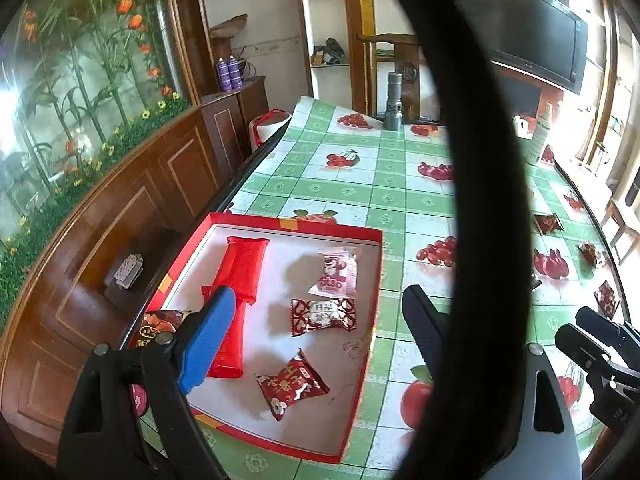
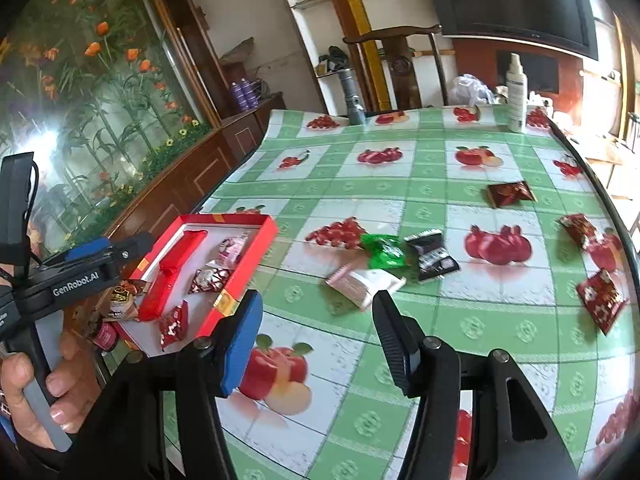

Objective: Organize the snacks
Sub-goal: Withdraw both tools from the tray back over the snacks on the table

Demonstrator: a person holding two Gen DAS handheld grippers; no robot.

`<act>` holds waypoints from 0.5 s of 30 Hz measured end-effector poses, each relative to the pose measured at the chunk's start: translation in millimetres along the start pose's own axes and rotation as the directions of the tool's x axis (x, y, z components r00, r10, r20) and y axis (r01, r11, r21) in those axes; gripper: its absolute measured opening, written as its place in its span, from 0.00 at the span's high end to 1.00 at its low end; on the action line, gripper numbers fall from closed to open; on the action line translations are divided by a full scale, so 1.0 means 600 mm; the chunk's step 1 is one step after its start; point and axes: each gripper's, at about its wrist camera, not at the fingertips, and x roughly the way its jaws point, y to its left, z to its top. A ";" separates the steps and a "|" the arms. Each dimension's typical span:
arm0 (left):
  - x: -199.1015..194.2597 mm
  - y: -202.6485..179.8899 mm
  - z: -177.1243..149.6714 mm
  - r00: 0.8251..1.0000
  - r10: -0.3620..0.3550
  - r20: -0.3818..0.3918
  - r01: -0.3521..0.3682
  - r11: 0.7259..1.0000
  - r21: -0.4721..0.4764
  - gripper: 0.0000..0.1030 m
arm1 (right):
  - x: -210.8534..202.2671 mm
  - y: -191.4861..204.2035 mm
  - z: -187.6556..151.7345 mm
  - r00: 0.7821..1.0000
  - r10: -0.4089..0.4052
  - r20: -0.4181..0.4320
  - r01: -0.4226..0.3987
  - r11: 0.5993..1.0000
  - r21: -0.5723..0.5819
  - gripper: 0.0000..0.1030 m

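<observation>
Beyond the right tongs (image 2: 316,338), loose snacks (image 2: 386,254) lie outside the tray (image 2: 256,246).

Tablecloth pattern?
Green-and-white checks with red fruit prints on the tablecloth, clearest in right wrist view.

Both wrist views low; shared red tray (image 1: 362,320)

Four snacks (image 1: 240,304) in box (image 2: 256,248) (six loose (image 2: 384,252)).
</observation>
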 end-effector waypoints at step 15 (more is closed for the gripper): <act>-0.036 -0.058 -0.005 0.999 -0.001 0.045 -0.001 0.999 0.047 0.15 | -0.064 -0.116 -0.053 0.994 -0.104 0.014 0.102 0.987 0.124 0.43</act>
